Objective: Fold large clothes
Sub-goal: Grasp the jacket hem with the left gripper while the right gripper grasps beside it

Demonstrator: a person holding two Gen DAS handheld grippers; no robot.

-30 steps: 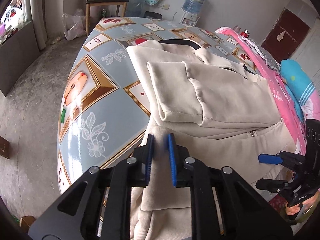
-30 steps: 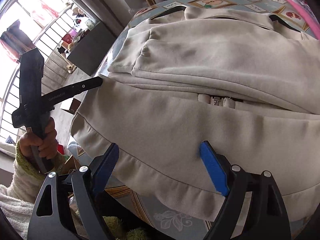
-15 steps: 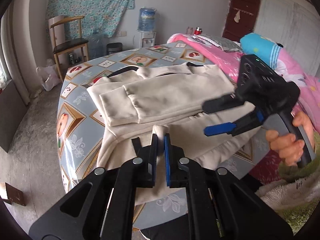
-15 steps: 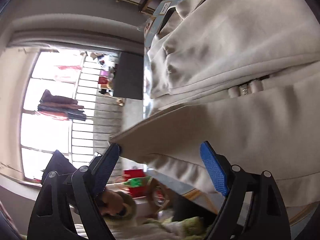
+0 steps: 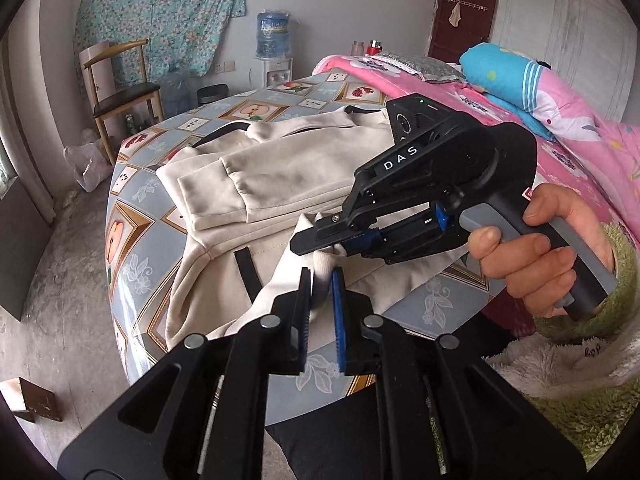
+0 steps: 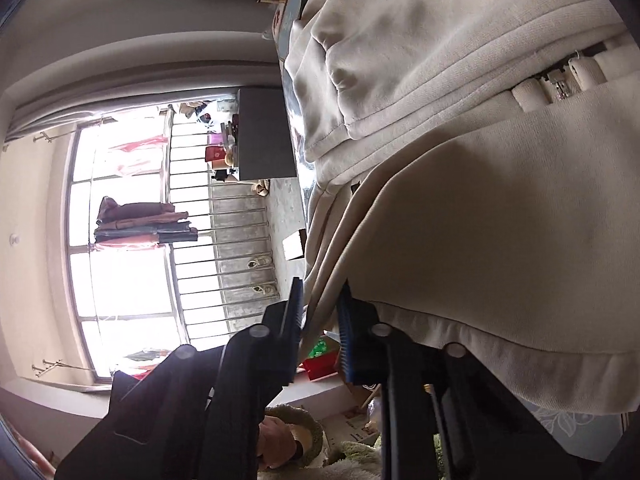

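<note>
A cream zip jacket [image 5: 304,168] lies on the round patterned table [image 5: 132,216], its sleeves folded across the body. Its near hem corner [image 5: 320,268] is lifted off the table. My right gripper [image 5: 336,246], rolled on its side and held by a hand, is shut on that corner. Just below it sits my left gripper [image 5: 320,292], whose jaws are opening with the cloth still loosely between the pads. In the right wrist view the right gripper [image 6: 320,304] pinches a bunched fold of the jacket [image 6: 500,220], and the zip end [image 6: 560,84] shows at the top right.
A pink-covered bed [image 5: 560,136] with a blue pillow [image 5: 504,76] runs along the table's right side. At the back stand a wooden chair [image 5: 120,96] and a water dispenser [image 5: 274,48]. A barred window [image 6: 132,240] and bare concrete floor [image 5: 52,280] are on the left.
The right gripper rolled sideways, came in over the left gripper and closed on the hem corner. The left gripper raised that corner, then its jaws widened a little.
</note>
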